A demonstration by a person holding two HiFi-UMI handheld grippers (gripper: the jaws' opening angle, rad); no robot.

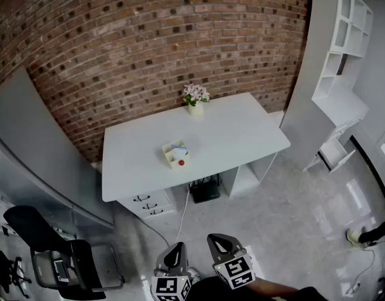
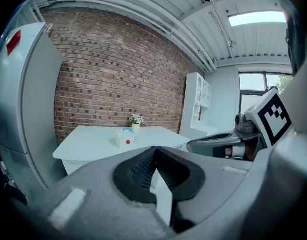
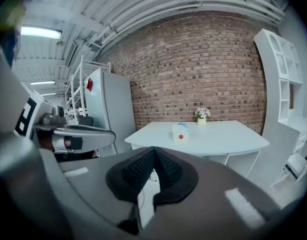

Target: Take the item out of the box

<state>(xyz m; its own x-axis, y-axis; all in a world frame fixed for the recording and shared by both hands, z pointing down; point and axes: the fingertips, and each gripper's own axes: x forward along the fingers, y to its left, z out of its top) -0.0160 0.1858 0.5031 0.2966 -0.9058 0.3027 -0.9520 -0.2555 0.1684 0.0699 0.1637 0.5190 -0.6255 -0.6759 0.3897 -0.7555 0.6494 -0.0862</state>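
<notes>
— Red brick wall [image 1: 148, 36] fills the top of the frame, with the long white desk [image 1: 242, 137] below it in the middle. Where do we stand with the task?
— Nowhere yet, we judge. The small cream box with a red dot on its front [image 1: 177, 157] sits at frame centre on the desk. The pale blue item [image 1: 179, 147] pokes out of its top, untouched.
— And our grippers?
— At the bottom edge, well apart from the desk (grey floor [image 1: 293, 231] lies between). The left gripper [image 2: 154, 153] has its jaws pressed together on nothing. The right gripper [image 3: 153, 153] is likewise closed and empty.
— So what is left?
— All of it: we must close in, open a gripper, take the item and lift it clear.
</notes>
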